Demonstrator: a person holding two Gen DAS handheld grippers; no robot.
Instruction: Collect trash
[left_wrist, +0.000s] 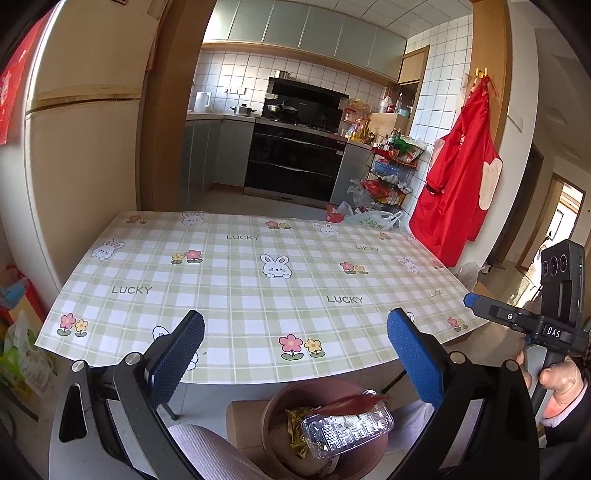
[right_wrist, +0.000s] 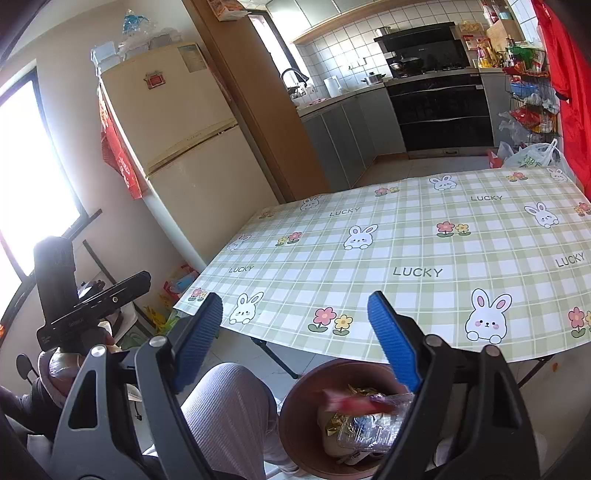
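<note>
- Looks basically wrapped up: green-and-white checked tabletop with bunny and flower prints (left_wrist: 258, 280) totally bare in both views, not a scrap left on it.
- All the trash sitting in the round brown plastic bin (left_wrist: 273, 413) on the floor just past the near tabletop edge, right beside a knee in ribbed light trousers (right_wrist: 225, 406).
- Counting what's visible in the bin: one clear ridged plastic tray (left_wrist: 347, 428) lying on top, one red wrapper (left_wrist: 354, 402) resting across the tray, one bunch of crinkly gold foil (left_wrist: 295, 428) underneath. Maybe more buried below, can't tell.
- Red wrapper smeared with blur in the right wrist view, so guessing freshly dropped, not settled yet.
- Left gripper (left_wrist: 295, 354) spread wide, nothing between the blue pads, hanging over the tabletop edge above the bin.
- Right gripper (right_wrist: 295, 339) also spread wide and empty, hovering right over the bin; blue fingertip (left_wrist: 470, 300) poking into the left wrist view from the right side.
- Two grippers, one bin, zero items left on the tabletop.
- Left to do, best guess: nothing much, maybe pull both grippers back. White plastic bags (left_wrist: 373, 219) on the kitchen floor past the far edge probably not part of the job, hard to say.
</note>
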